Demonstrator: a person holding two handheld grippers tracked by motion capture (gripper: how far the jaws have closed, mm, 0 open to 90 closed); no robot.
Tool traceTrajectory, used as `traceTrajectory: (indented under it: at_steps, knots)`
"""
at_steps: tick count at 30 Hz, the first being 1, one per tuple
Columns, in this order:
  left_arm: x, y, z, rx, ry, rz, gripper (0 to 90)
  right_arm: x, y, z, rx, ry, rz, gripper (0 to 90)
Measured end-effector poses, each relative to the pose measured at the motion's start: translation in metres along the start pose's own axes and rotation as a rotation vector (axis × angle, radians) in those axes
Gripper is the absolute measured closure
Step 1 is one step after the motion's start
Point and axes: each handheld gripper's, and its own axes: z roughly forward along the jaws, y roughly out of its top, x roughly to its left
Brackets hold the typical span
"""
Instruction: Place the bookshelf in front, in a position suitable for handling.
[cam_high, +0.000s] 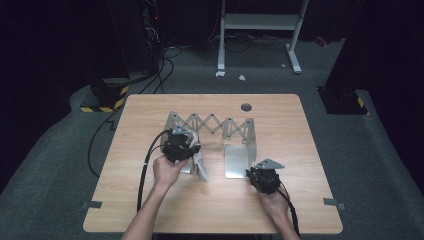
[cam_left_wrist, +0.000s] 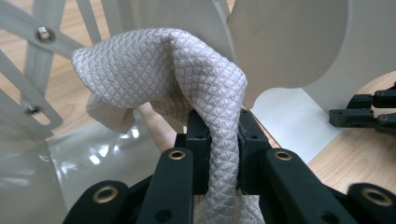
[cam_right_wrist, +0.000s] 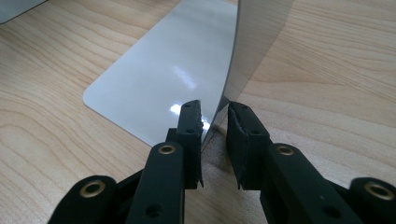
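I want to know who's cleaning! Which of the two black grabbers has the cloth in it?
The left gripper, shut on the quilted white cloth. The right gripper holds no cloth; its jaws straddle the metal rack's end plate.

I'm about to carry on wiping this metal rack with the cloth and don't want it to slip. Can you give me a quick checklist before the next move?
1. Cloth clamped between the left hand-held gripper jaws: ok, the pads press on it.
2. Loose cloth end free to wipe: ok, it drapes forward over the jaws.
3. Right hand-held gripper steadying the rack's upright plate: cannot tell, the jaws straddle its edge, but contact is unclear.
4. Rack flat on the table: ok, both base plates lie on the wood.
5. The two grippers apart: ok.
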Motion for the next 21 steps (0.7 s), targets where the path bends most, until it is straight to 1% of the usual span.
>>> traceTrajectory:
  at_steps: [1,3,4,5,8,11,12,15,16,17,19,21]
  knots:
    - [0.0,-0.003,0.003,0.012,0.013,0.002,78.4,0.0,0.0,0.0,0.0,0.0,0.0,75.8]
    - [0.003,-0.01,0.011,0.041,0.028,-0.007,78.4,0.0,0.0,0.0,0.0,0.0,-0.001,75.8]
    - [0.006,-0.017,0.018,0.069,0.044,-0.017,78.4,0.0,0.0,0.0,0.0,-0.001,-0.002,75.8]
    - [0.006,-0.017,0.018,0.069,0.044,-0.017,78.3,0.0,0.0,0.0,0.0,-0.001,-0.002,75.8]
    - [0.012,-0.029,0.028,0.105,0.057,-0.037,78.3,0.0,0.0,0.0,0.0,0.001,-0.001,75.8]
    - [0.013,-0.039,0.036,0.143,0.08,-0.035,78.3,0.0,0.0,0.0,0.001,-0.002,-0.004,75.8]
    - [0.015,-0.046,0.041,0.161,0.084,-0.042,78.3,0.0,0.0,0.0,0.0,-0.002,-0.002,75.8]
    - [0.014,-0.05,0.042,0.15,0.083,-0.052,78.3,0.0,0.0,0.0,0.0,-0.002,-0.003,75.8]
    - [0.011,-0.049,0.041,0.158,0.078,-0.044,78.4,0.001,0.0,0.0,0.0,-0.004,-0.004,75.8]
    - [0.011,-0.049,0.041,0.158,0.078,-0.044,78.5,0.001,0.0,0.0,0.0,-0.004,-0.004,75.8]
    - [0.005,-0.049,0.039,0.159,0.063,-0.025,78.6,0.001,0.0,0.0,0.0,-0.005,-0.004,75.8]
    - [-0.003,-0.049,0.037,0.141,0.045,-0.002,78.8,0.001,0.0,0.0,0.0,-0.007,-0.007,75.8]
